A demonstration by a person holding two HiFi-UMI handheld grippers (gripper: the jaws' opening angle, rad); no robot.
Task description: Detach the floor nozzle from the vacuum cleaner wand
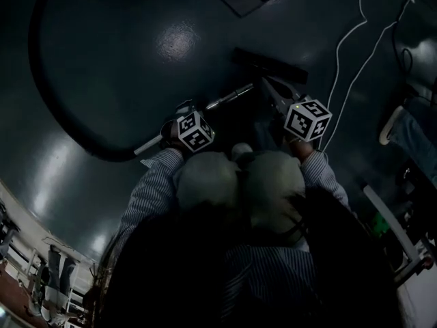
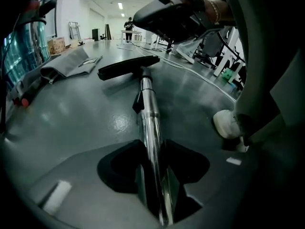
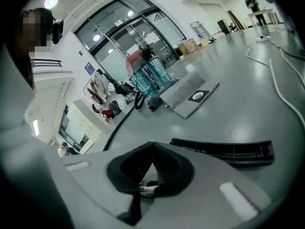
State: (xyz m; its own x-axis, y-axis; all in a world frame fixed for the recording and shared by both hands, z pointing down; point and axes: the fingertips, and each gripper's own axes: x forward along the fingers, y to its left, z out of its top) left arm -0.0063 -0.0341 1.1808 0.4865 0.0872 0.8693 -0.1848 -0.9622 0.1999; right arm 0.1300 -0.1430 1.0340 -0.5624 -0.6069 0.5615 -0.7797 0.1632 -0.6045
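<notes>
Chrome wand [image 2: 147, 113] clamped in L claw [image 2: 152, 151]; nozzle [image 2: 127, 67] attached; R claw [image 3: 151, 147] closed.

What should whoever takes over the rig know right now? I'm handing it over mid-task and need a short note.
Left gripper: jaws shut on the metal wand.
Right gripper: jaws together, empty, close to the floor nozzle but not touching it.
Done: wand held.
Left: the nozzle is not yet detached. It sits on the wand's far end, on the floor. Likely next step is to grip it with the right gripper and pull it off.
</notes>
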